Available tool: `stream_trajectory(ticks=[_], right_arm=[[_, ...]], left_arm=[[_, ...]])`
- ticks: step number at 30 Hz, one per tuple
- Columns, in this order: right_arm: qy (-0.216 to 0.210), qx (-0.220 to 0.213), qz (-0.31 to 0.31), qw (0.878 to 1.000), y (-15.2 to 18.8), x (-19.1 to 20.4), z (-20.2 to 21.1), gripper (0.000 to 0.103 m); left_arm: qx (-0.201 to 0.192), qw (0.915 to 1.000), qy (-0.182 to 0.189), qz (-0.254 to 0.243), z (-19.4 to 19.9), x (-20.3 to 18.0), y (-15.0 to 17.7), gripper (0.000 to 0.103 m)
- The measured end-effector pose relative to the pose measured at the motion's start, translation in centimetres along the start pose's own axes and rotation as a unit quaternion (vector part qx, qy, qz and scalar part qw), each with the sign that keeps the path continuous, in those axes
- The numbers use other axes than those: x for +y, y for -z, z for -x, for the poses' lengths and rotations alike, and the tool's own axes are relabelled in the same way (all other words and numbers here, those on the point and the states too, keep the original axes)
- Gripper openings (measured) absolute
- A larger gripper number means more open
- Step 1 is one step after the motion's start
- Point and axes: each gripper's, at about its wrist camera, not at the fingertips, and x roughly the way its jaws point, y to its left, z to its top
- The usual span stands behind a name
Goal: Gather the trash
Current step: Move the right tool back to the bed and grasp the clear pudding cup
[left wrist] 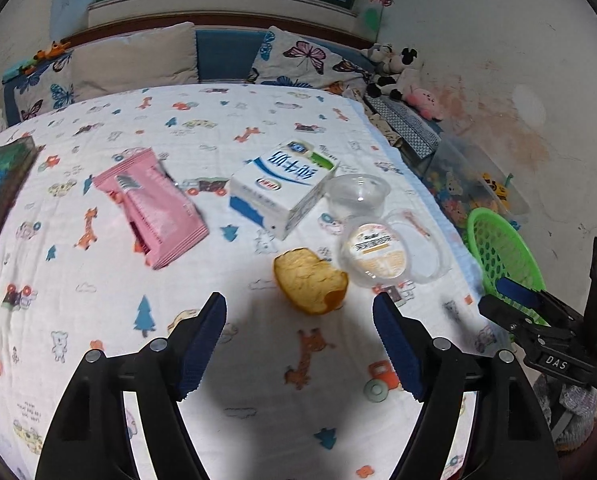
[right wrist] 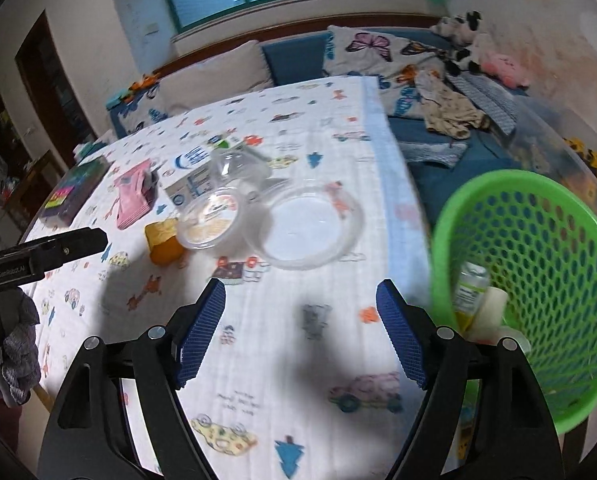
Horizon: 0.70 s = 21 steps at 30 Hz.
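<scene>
On the white cartoon-print cloth (left wrist: 78,320) lie a torn orange peel (left wrist: 308,286), a blue-and-white milk carton (left wrist: 278,184), a pink wrapper (left wrist: 154,208), a clear cup (left wrist: 356,194) and an opened clear tub with a printed lid (left wrist: 378,258). My left gripper (left wrist: 299,300) is open just short of the peel, with nothing between its blue pads. In the right wrist view my right gripper (right wrist: 301,286) is open over bare cloth, short of the tub (right wrist: 210,220) and beside the green mesh basket (right wrist: 538,280). The basket holds a small bottle (right wrist: 470,292).
A dark box (left wrist: 2,192) lies at the table's left edge. Behind the table is a blue couch with butterfly pillows (left wrist: 298,60) and stuffed toys (left wrist: 394,72). A clear bin of toys (left wrist: 478,188) stands behind the basket. The basket stands off the table's right edge.
</scene>
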Motion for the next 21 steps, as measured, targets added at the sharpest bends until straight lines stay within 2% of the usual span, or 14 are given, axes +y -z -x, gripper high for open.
stream_trajectory(ticks=[12,21], right_arm=[[-0.037,0.015,0.056,0.998,-2.2,4.7,-3.6,0.078],[-0.034,0.031,0.096,0.994,-3.3,7.4,-6.8,0.077]], left_arm=[[-0.006,0.9996,-0.019,0.019,1.3,2.9,0.6,0.073],[-0.009,0.9993,-0.027,0.025,2.1,4.4,1.1,0.073]])
